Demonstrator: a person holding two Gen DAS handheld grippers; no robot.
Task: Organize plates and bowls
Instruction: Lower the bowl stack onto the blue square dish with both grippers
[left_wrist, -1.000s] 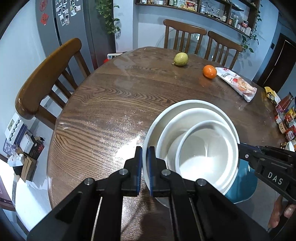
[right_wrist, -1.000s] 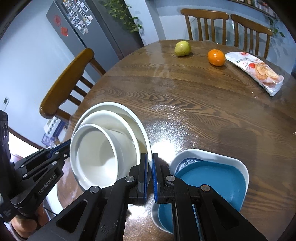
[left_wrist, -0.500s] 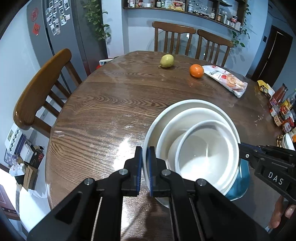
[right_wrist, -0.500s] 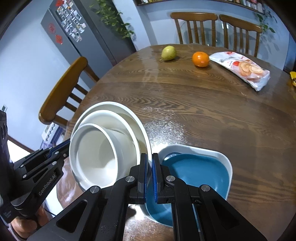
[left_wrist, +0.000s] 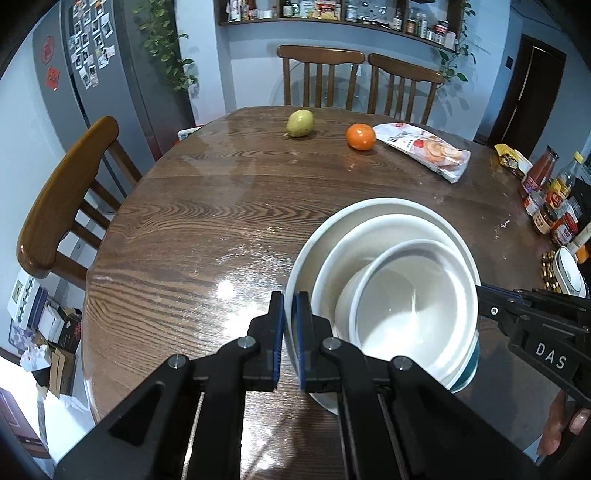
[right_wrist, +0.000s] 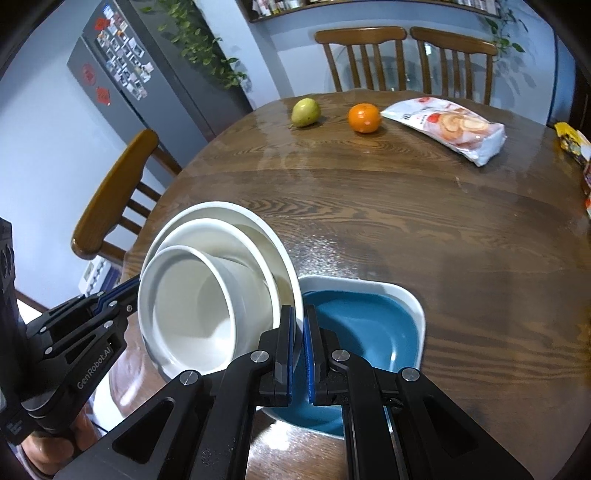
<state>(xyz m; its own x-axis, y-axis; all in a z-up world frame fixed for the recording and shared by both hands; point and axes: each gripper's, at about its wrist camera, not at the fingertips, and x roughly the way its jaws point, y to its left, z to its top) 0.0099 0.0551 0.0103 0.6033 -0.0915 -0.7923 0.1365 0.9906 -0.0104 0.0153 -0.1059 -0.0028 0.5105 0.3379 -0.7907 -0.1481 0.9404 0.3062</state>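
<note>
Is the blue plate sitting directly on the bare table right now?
No. In the right wrist view the blue plate lies inside a white square plate, whose rim frames it on the table.

Nested bowls (left_wrist: 413, 302) plain white. Plate (right_wrist: 365, 328) teal-blue inside, white rim. Surface (left_wrist: 207, 229) dark brown, strong wood grain, glossy. Pear (left_wrist: 300, 123) yellow-green. Orange (left_wrist: 360, 137) bright orange. Snack bag (left_wrist: 424, 149) white with red print. Fingers (left_wrist: 277, 328) black, blue pads.

pear (left_wrist: 300, 123), orange (left_wrist: 360, 137), snack bag (left_wrist: 424, 149), wooden chairs (left_wrist: 66, 195)
</note>
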